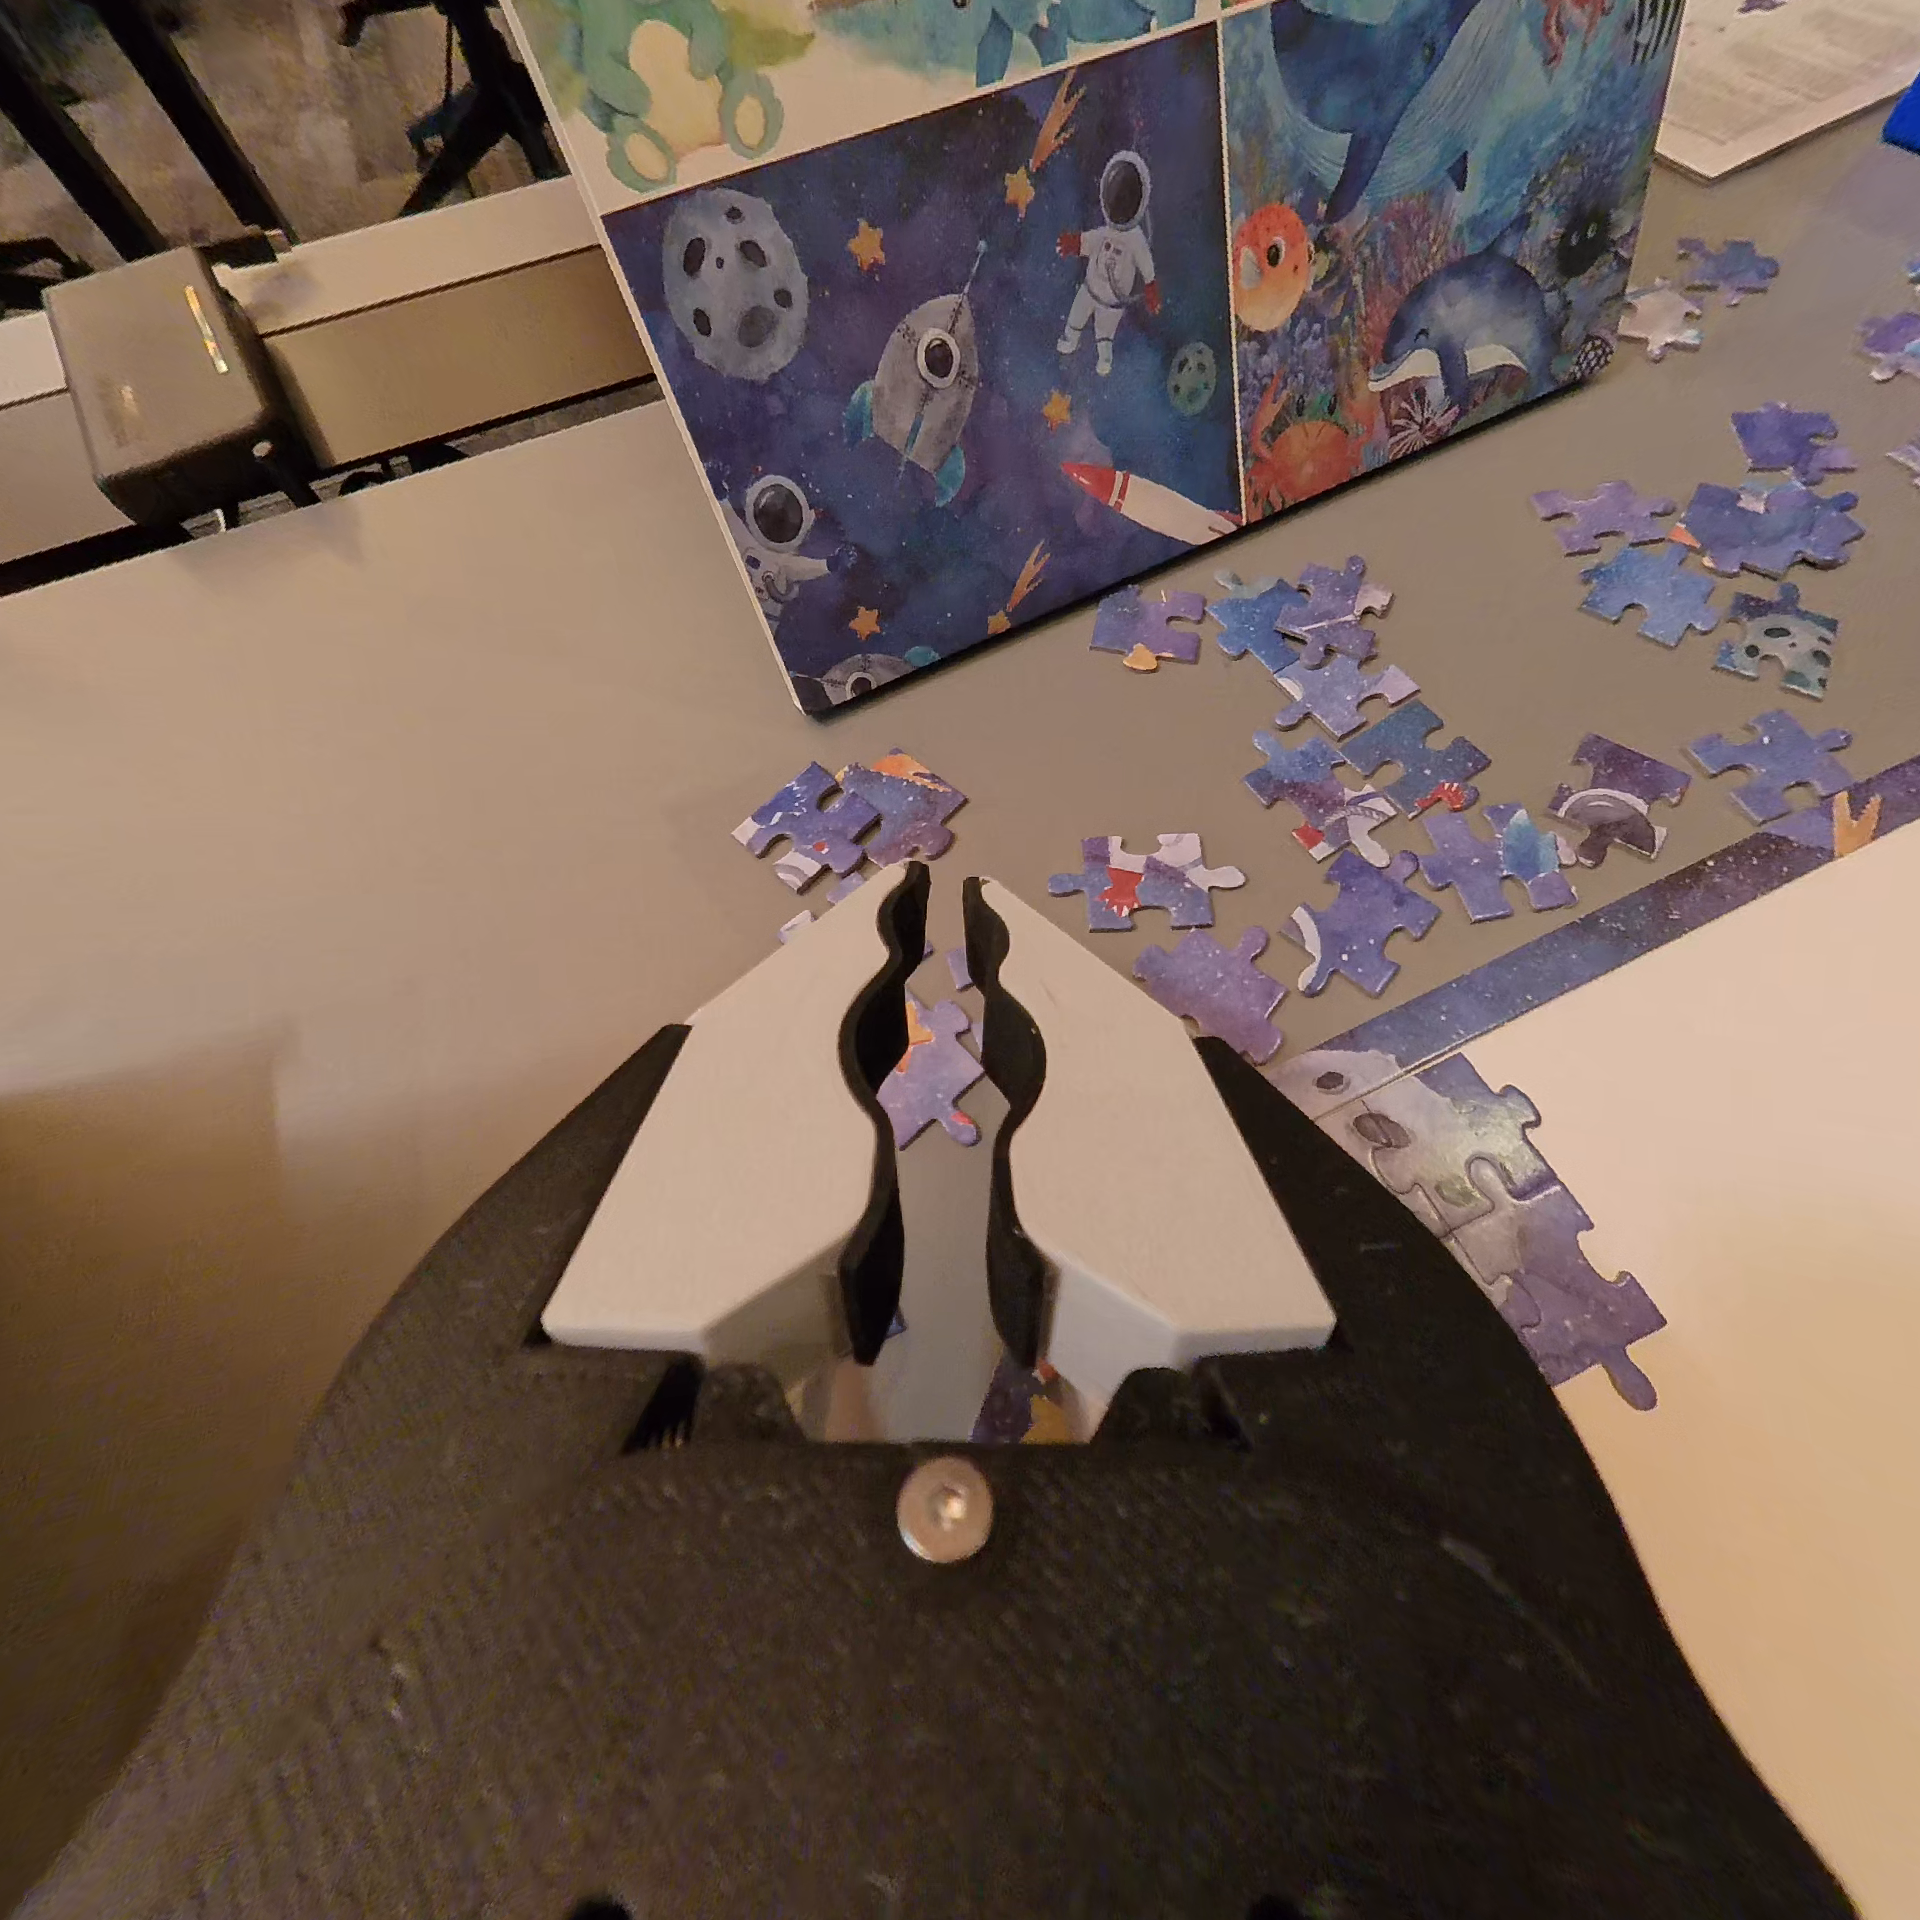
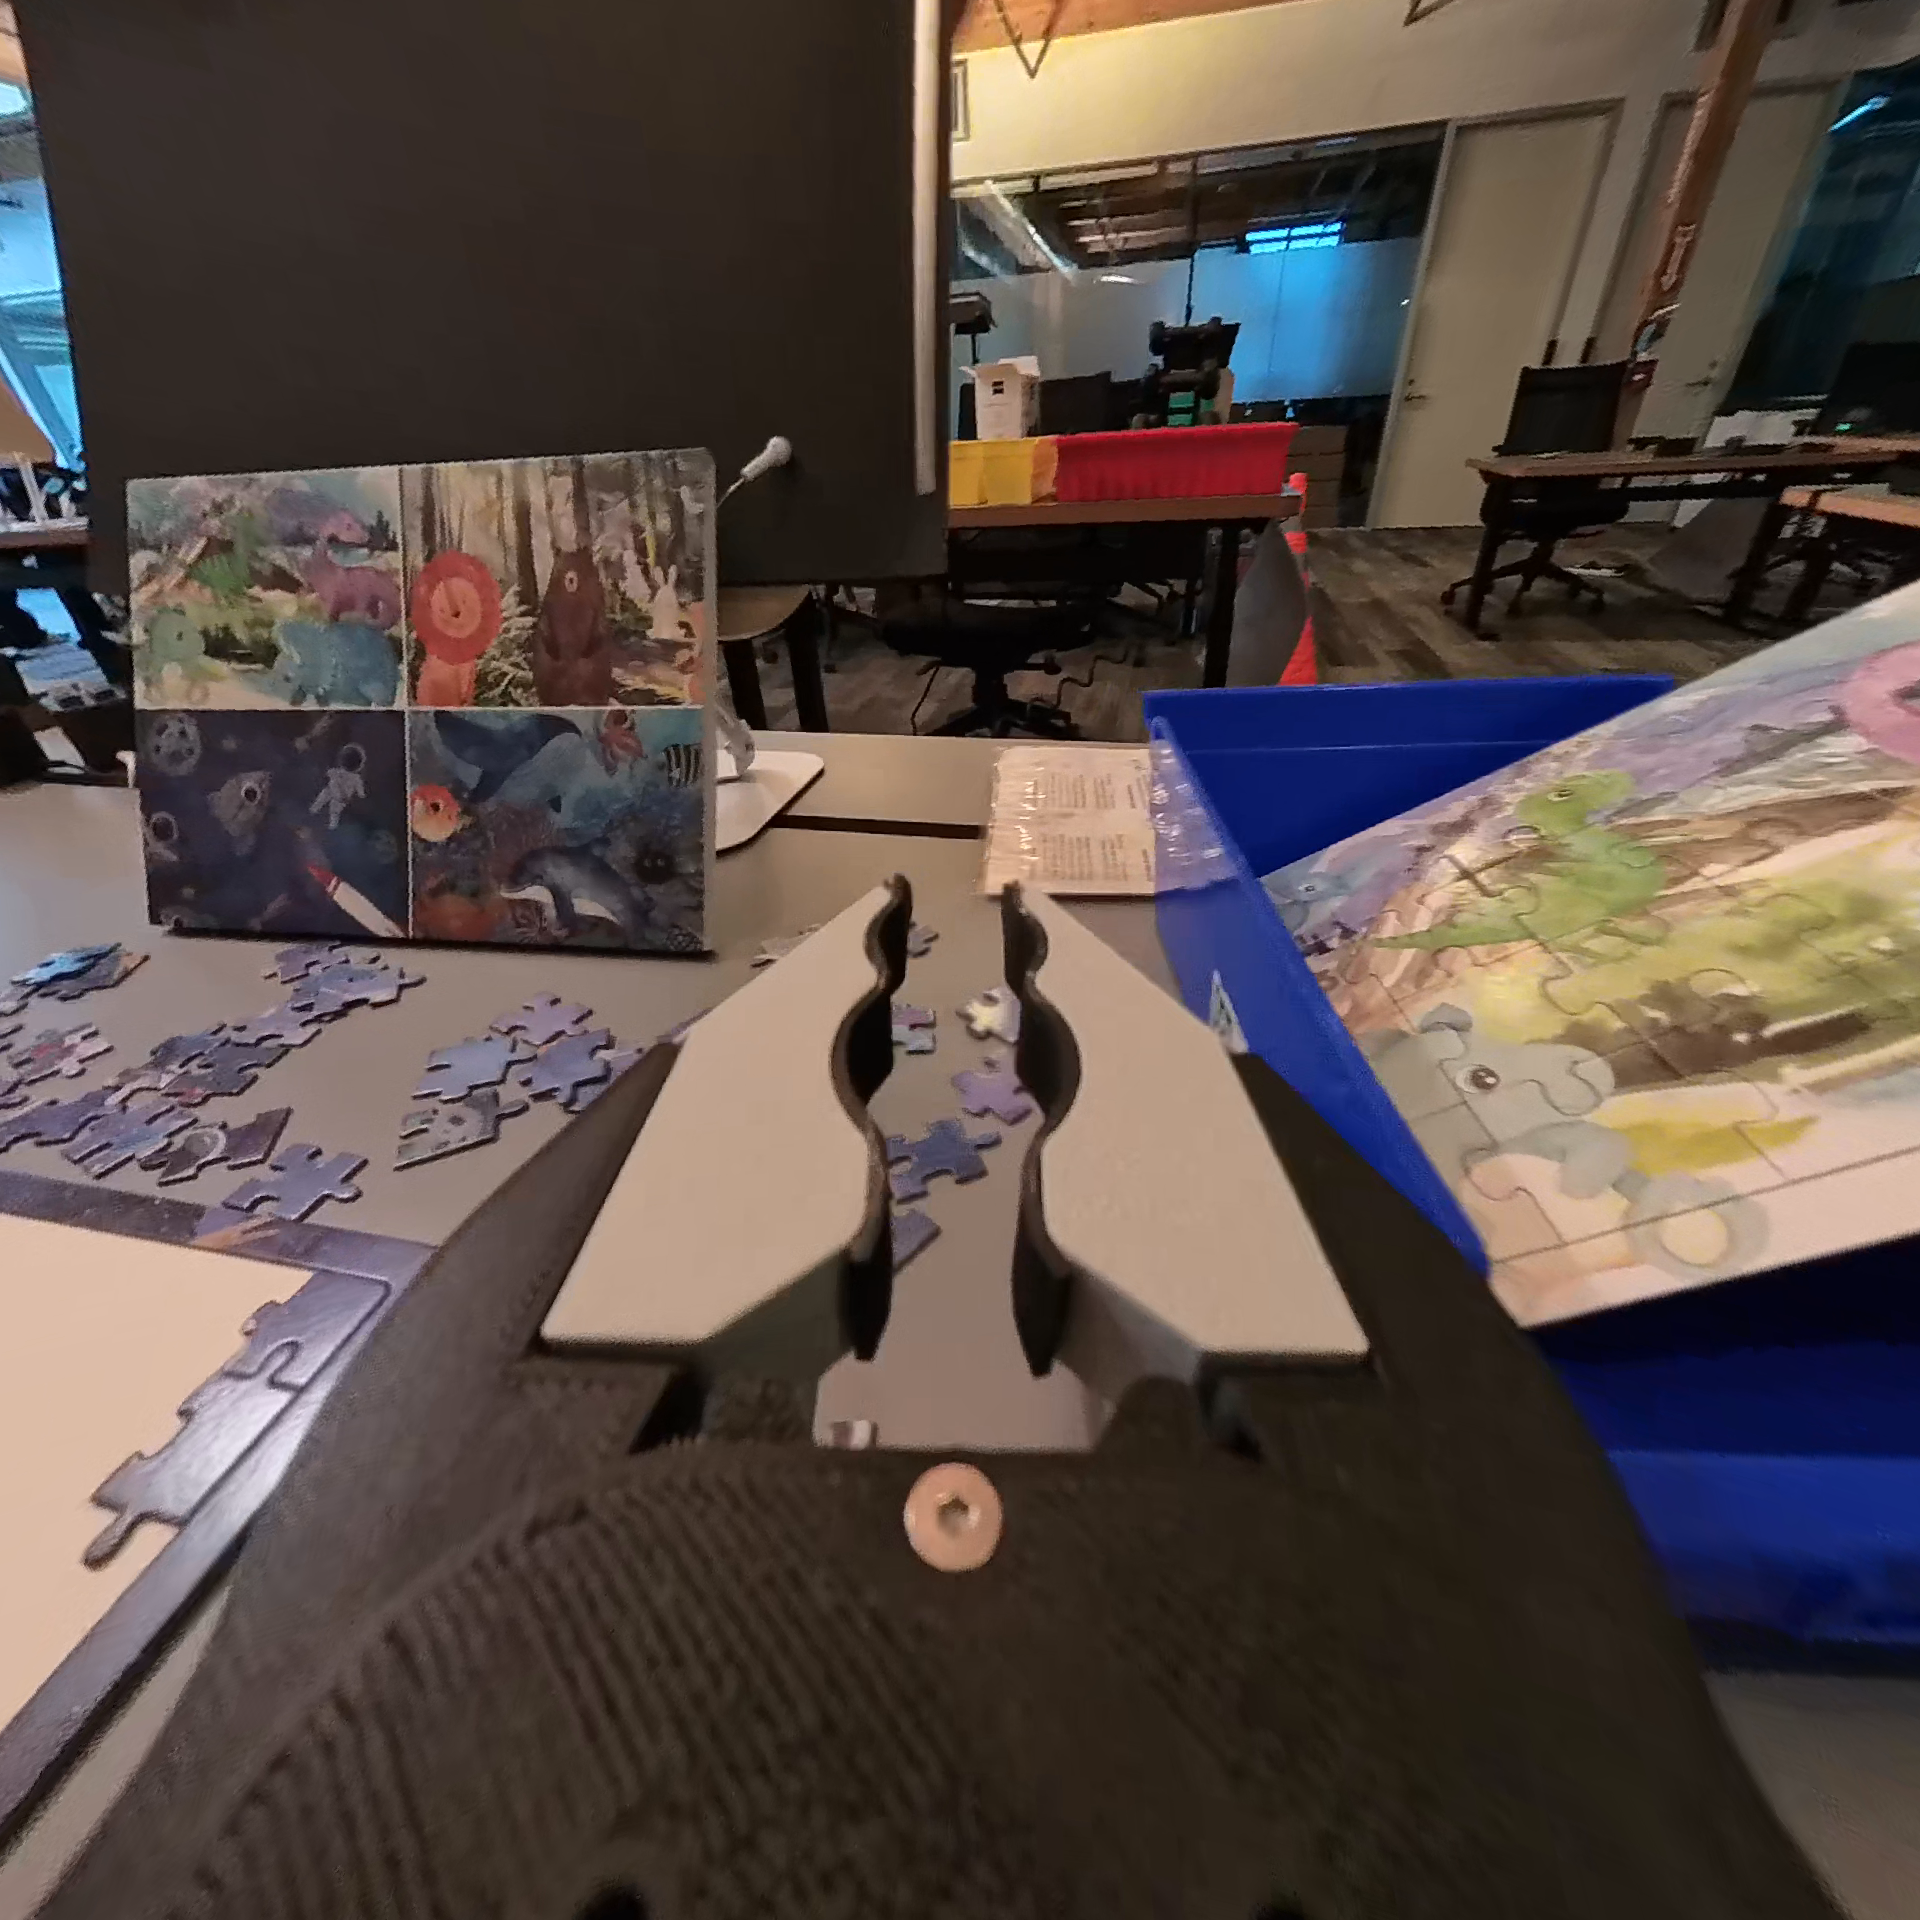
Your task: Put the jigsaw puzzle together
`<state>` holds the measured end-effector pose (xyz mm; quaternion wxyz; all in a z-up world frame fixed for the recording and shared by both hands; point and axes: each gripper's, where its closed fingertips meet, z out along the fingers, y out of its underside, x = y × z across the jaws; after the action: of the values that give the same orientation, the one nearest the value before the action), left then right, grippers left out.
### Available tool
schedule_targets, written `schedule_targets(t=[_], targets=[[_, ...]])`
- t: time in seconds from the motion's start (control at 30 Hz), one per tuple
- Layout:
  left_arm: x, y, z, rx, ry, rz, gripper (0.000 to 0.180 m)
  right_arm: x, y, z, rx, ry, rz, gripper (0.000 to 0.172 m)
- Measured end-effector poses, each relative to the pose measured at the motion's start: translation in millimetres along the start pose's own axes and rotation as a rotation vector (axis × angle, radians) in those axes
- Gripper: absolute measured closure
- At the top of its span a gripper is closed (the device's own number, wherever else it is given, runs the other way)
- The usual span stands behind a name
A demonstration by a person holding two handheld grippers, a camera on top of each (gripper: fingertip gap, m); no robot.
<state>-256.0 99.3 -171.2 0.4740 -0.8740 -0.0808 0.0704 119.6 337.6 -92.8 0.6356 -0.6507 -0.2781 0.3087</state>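
My left gripper (image 1: 943,883) hangs above loose purple-blue cardboard puzzle pieces (image 1: 1340,727), flat with knobbed edges, spread on the smooth grey bench (image 1: 364,779). Its jaws, grey wedges with wavy black pads, stand a little apart and grip nothing; through the gap I see one purple piece with an orange mark (image 1: 930,1081) lying on the bench below. Nearest to the tips is a pair of overlapping pieces (image 1: 847,821). To my right lies a white board with a dark starry border (image 1: 1662,1143), and a joined corner section of puzzle (image 1: 1496,1195) sits on it.

My right gripper (image 2: 956,894) has its jaws apart too, wider, with nothing between them. Small purple pieces (image 2: 940,1148) lie on the bench under it. Just beside it on the right stands a blue plastic bin (image 2: 1351,1039) with a finished dinosaur puzzle sheet (image 2: 1662,987) leaning over it. A glossy puzzle box with four painted scenes (image 2: 426,707) stands upright farther back. Behind are a dark panel (image 2: 468,229), desks and office chairs.
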Motion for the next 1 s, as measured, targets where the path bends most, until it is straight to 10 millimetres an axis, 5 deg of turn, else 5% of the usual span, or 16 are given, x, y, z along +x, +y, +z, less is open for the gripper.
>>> schedule_targets(t=[0.17,1.0], targets=[[1,0,0,-0.001,0.002,0.004,0.176,-15,8,8,-0.025,-0.073,0.058,0.154],[2,0,1,-0.002,-0.001,0.009,0.176,-15,9,8,-0.02,-0.084,0.108,0.154]])
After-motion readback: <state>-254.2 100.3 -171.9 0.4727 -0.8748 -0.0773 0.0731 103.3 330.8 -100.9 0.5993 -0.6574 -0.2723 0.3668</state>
